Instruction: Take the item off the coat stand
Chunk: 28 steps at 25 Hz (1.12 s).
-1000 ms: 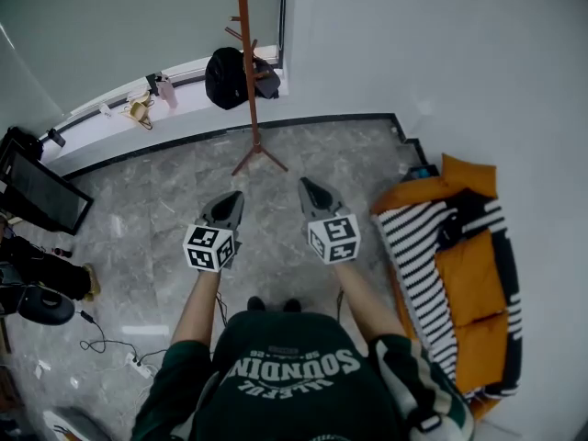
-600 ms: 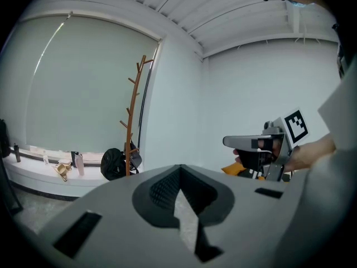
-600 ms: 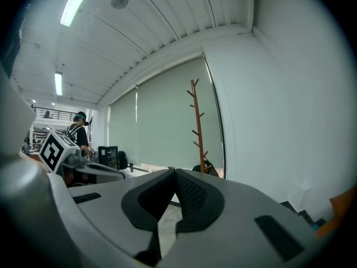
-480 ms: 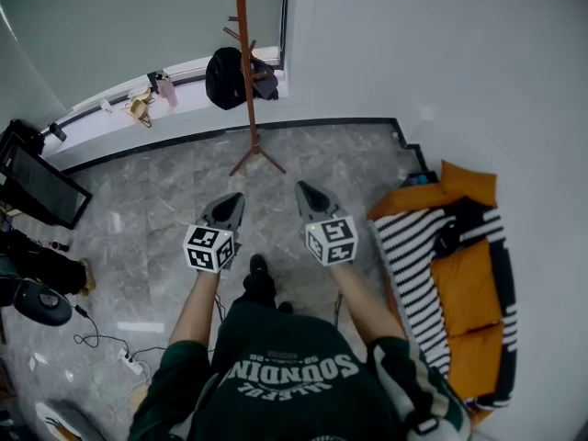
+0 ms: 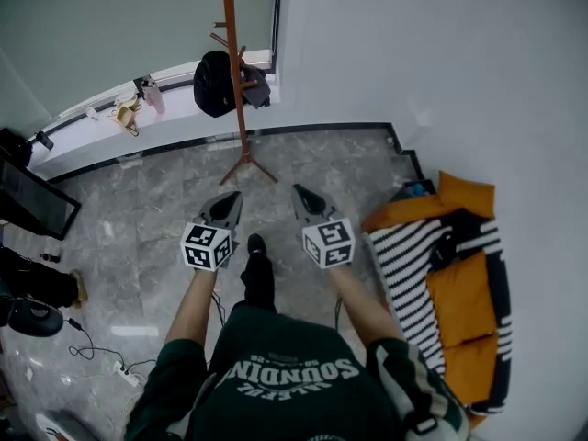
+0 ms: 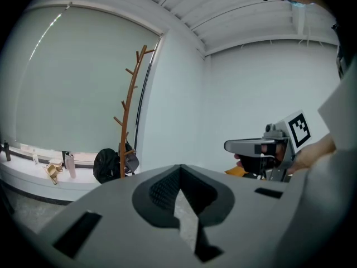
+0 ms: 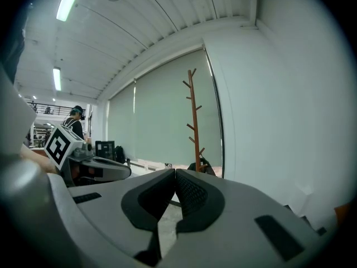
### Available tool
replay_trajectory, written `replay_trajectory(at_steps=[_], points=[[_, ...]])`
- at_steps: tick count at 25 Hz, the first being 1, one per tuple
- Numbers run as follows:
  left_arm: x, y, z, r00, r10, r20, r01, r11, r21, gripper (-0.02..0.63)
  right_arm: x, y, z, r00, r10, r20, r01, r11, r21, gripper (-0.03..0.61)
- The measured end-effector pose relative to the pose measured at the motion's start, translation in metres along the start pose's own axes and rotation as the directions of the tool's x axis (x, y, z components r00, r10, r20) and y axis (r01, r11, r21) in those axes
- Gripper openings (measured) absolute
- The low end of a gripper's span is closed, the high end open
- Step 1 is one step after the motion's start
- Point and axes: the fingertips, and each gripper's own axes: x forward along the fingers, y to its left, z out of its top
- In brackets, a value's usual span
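Left gripper [image 5: 233, 195]: jaws closed together, nothing between them. Right gripper [image 5: 297, 189]: jaws likewise pressed together, empty. Both are held side by side over the grey floor [image 5: 165, 200], tips pointing toward the far coat stand [image 5: 233, 81] and well apart from it. Black bag [image 5: 214, 83] hangs low on the stand, against the pole, at the far wall by the window ledge [image 5: 101, 127]. Person's foot [image 5: 256, 244] shows between the two grippers. Orange and striped couch [image 5: 450, 283] at right.
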Motion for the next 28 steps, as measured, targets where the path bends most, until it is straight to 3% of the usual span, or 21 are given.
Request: replay_trajectory(at_steps=[19,28], points=[[0.199,0.188,0.101,0.998,-0.053,-0.031,0.054,0.998,0.015,0.000,0.259,-0.108,0.069,0.999,-0.008,-0.040,0.008,1.000,-0.001,0.000],[0.252,0.231,0.116,0.998,-0.063,-0.024,0.063,0.998,-0.007,0.000,0.324,-0.132,0.072,0.998,-0.003,-0.070,0.003,1.000,-0.002,0.000]])
